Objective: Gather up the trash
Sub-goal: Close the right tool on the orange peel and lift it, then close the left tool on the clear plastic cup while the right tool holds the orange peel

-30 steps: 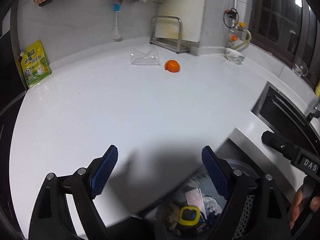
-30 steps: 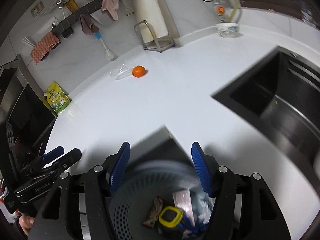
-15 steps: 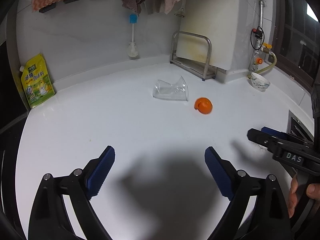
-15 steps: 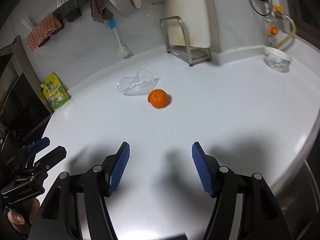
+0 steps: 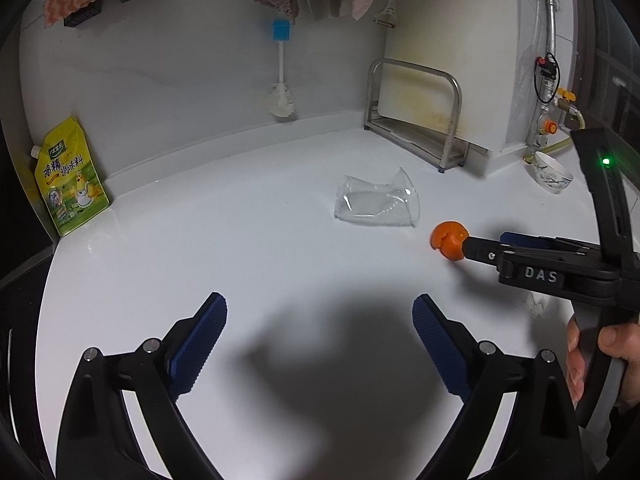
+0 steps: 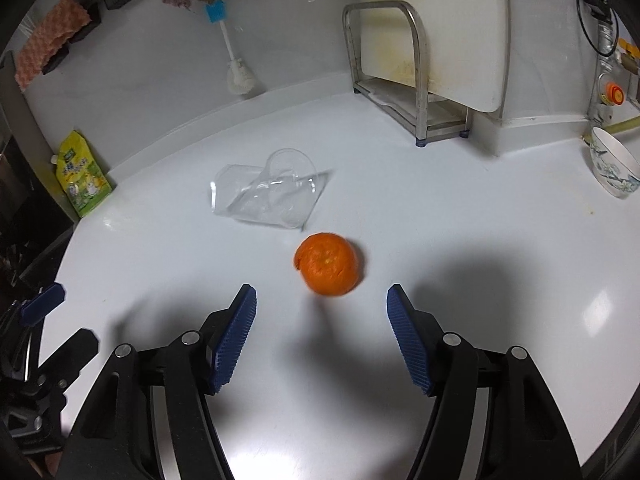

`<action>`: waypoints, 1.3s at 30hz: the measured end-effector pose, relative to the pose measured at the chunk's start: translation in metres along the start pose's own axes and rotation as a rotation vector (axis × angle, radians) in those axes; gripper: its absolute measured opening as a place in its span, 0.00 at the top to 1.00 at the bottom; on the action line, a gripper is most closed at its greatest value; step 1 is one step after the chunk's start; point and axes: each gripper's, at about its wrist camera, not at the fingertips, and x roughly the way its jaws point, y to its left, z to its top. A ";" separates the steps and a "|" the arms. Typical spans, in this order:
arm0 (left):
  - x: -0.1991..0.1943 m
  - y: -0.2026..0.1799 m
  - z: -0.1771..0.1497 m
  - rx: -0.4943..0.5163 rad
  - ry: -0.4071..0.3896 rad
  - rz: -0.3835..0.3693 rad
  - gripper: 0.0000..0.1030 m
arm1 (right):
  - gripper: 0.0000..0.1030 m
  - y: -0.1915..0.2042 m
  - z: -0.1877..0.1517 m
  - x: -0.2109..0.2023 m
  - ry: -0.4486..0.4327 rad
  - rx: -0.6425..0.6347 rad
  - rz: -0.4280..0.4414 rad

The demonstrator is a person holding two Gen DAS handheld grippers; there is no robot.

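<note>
The left gripper [image 5: 320, 344] hovers over bare worktop [image 5: 240, 248] near its front edge, fingers spread and holding nothing, likely waiting its turn. Toward the back edge the crushed clear cup [image 6: 266, 194] lies on its side, and just beside it the orange peel [image 6: 327, 263] sits ahead of the right gripper [image 6: 322, 340], whose spread fingers line up to straddle it.

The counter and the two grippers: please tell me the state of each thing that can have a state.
Orange peel: on the counter, just ahead of the open jaws, not gripped.
Clear plastic cup: crushed, lying on its side.
Bowl: tilted against the back ledge.
Yellow pouch: upright, leaning on the wall.
Cutting board: upright in its rack.
Right gripper: open.
Left gripper: open, holding nothing.
</note>
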 end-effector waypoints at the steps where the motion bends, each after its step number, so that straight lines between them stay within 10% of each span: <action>1: 0.002 0.000 0.001 -0.002 0.001 0.001 0.10 | 0.37 -0.001 0.002 0.005 0.008 -0.005 0.000; 12: 0.018 -0.007 0.001 -0.016 0.021 -0.011 0.09 | 0.38 0.003 0.011 0.032 0.047 -0.084 -0.053; 22: 0.025 -0.016 0.007 -0.024 0.018 -0.003 0.09 | 0.75 0.005 0.009 0.036 0.051 -0.114 -0.020; 39: 0.071 -0.062 0.051 -0.057 -0.010 0.078 0.09 | 0.77 -0.073 0.013 0.002 -0.065 0.142 0.005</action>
